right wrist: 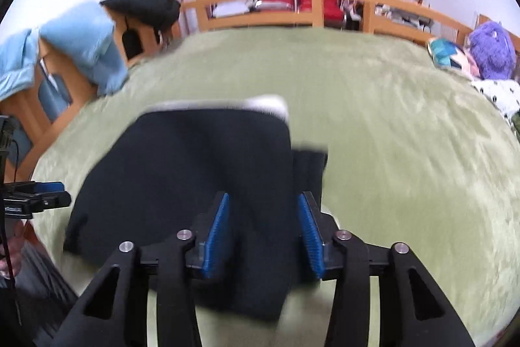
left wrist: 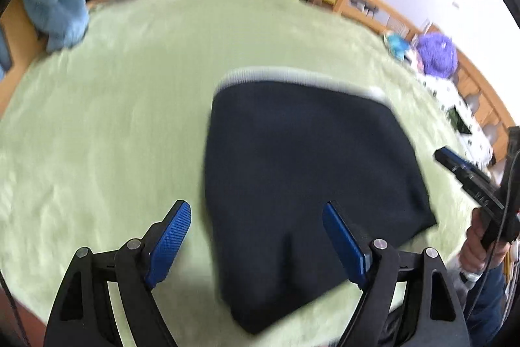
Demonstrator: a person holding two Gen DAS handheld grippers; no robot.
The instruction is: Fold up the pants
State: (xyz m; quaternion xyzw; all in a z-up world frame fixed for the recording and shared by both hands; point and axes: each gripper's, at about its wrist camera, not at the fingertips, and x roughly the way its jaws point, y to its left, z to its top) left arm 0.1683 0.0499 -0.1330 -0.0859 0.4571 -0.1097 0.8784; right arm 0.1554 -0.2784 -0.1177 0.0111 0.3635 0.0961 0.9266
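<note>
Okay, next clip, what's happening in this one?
A person with a gripper in each hand is folding dark pants on a bed with a green blanket. The pants already lie in a compact folded bundle, light waistband at the far end. The left gripper and the right gripper are both open above the near edge, holding nothing. The image is motion-blurred.
</note>
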